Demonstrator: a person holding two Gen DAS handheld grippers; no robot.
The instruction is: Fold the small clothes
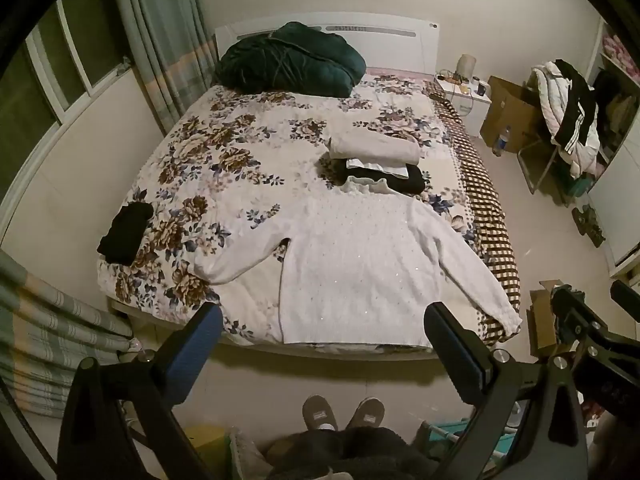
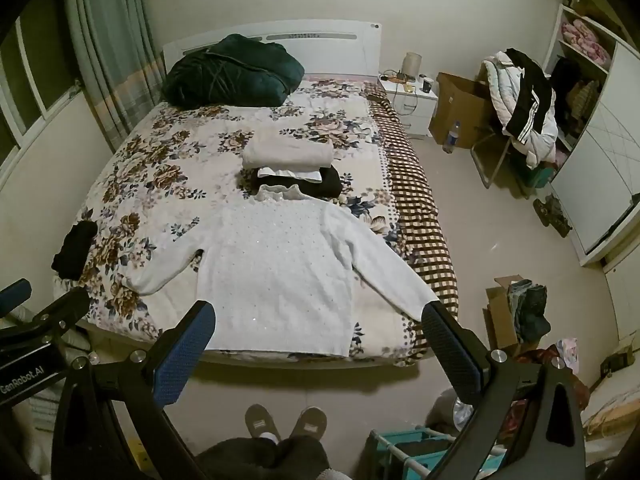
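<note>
A white knit sweater [image 1: 352,256] lies spread flat, sleeves out, at the near end of the floral bed [image 1: 224,152]; it also shows in the right wrist view [image 2: 280,268]. Beyond its collar sits a stack of folded clothes [image 1: 376,160], beige on top, black below, also in the right wrist view [image 2: 292,164]. A folded black garment [image 1: 126,232] lies at the bed's left edge. My left gripper [image 1: 324,316] is open and empty, held above the bed's foot. My right gripper [image 2: 320,316] is open and empty beside it.
A dark green duvet [image 1: 292,60] is bundled at the headboard. A white nightstand [image 2: 408,96], cardboard boxes [image 2: 460,108] and a chair piled with coats [image 2: 524,100] stand right of the bed. A box of clothes [image 2: 520,312] sits on the floor. My slippered feet [image 2: 284,420] stand at the bed's foot.
</note>
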